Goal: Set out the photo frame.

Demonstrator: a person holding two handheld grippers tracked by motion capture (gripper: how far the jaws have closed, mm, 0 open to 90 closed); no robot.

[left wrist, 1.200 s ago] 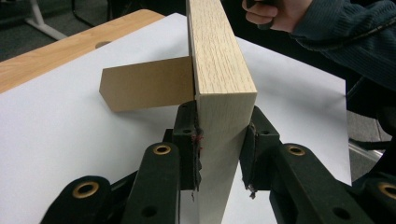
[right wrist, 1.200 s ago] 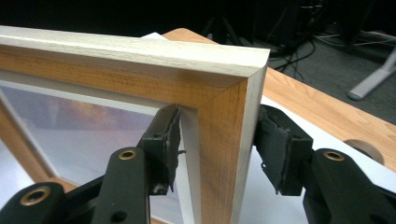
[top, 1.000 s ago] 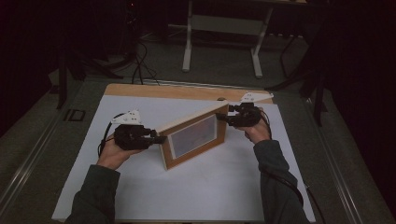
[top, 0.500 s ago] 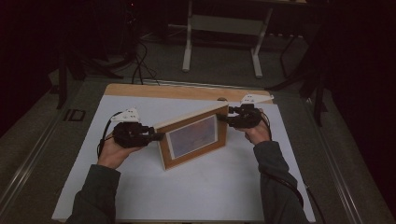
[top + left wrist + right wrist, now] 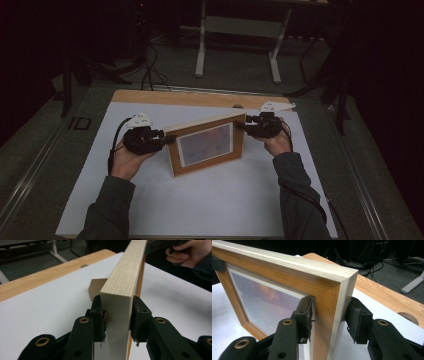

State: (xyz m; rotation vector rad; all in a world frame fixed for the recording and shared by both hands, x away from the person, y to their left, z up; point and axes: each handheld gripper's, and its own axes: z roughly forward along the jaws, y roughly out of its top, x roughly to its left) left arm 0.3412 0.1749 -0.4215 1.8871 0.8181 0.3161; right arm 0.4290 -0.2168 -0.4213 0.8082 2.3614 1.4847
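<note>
White sheet on the tabletop (image 5: 150, 210) carries the upright picture frame (image 5: 206, 145). Left tongs (image 5: 117, 317) are clamped on its end; right tongs (image 5: 329, 315), just closing, are not yet seated. Tipping is risked if left grip slackens.

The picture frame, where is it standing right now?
In the high view the picture frame stands upright at mid-table on the white sheet, between the left tool and the right tool, one at each end.
</note>
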